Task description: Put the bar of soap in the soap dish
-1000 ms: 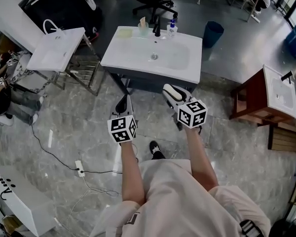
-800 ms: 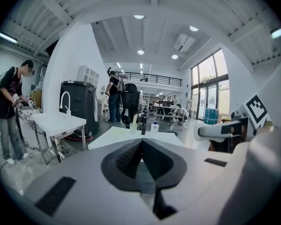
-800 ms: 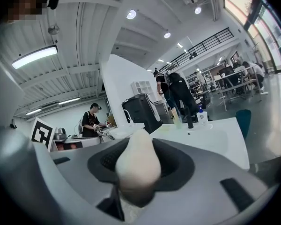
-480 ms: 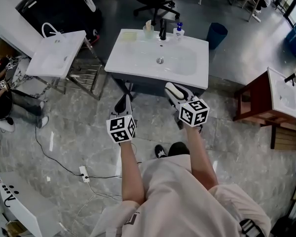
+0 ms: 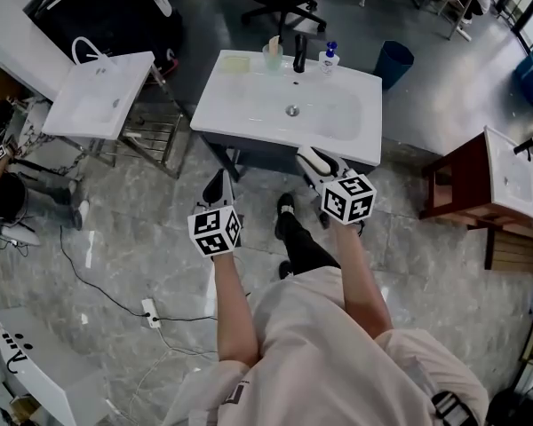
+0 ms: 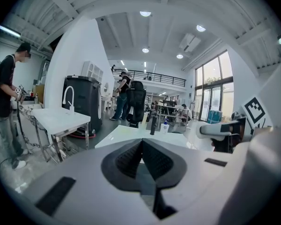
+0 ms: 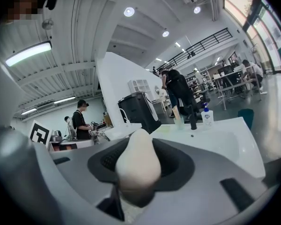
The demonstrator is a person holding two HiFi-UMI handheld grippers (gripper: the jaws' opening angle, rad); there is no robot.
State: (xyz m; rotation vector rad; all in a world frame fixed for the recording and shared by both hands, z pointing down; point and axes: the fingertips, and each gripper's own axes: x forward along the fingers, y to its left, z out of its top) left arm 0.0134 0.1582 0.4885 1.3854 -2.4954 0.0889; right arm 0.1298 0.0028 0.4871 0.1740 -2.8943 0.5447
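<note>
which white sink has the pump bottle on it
The middle sink, on the dark cabinet; the pump bottle stands at its back edge. The left sink and right sink carry none.

The soap (image 7: 137, 165) is a smooth, cream, rounded bar clamped between the jaws of the right gripper (image 5: 313, 161), just over the near edge of the sink (image 5: 249, 105). The soap dish (image 5: 235, 61), pale yellow-green and flat, sits on the sink's far left corner, well apart from the soap.

Open-plan lab hall, freestanding washbasins (image 5: 249, 105)
</note>
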